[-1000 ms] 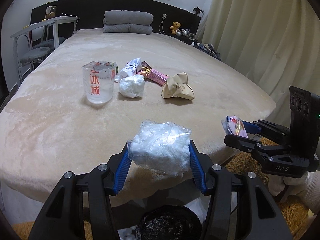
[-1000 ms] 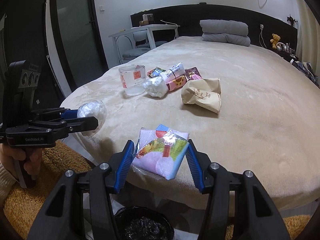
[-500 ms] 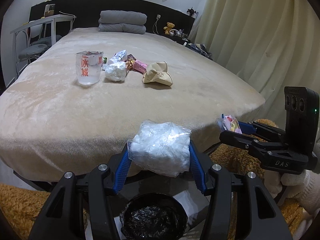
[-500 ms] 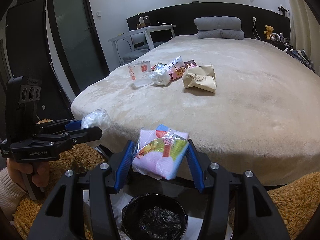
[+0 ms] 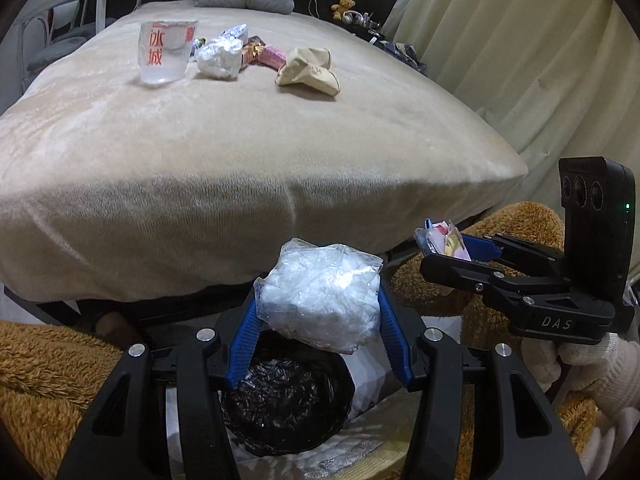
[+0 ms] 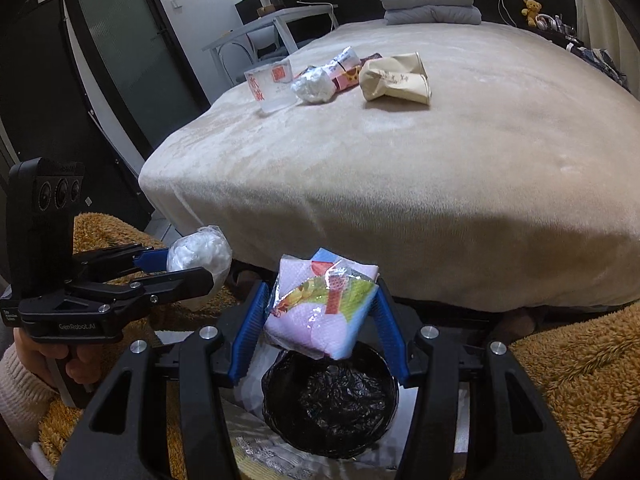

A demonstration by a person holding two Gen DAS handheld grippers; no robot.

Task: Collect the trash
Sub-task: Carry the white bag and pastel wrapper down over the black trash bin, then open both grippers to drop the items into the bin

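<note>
My left gripper (image 5: 320,320) clamps its jaws on a crumpled clear plastic wad (image 5: 320,296), my right gripper (image 6: 320,312) on a tissue pack (image 6: 322,304), both above the black-lined bin (image 6: 332,400). Both are light, so either may drift past the rim. On the bed (image 5: 240,152): one cup (image 5: 164,52), one paper bag (image 5: 308,70), one plastic wad (image 5: 219,58), several wrappers I can't count.

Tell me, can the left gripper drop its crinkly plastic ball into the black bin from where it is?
Probably yes. The left gripper is shut on the plastic ball, and the black-lined bin sits open right beneath it with nothing between. The right gripper, with its wrapper, stays off to one side.
</note>
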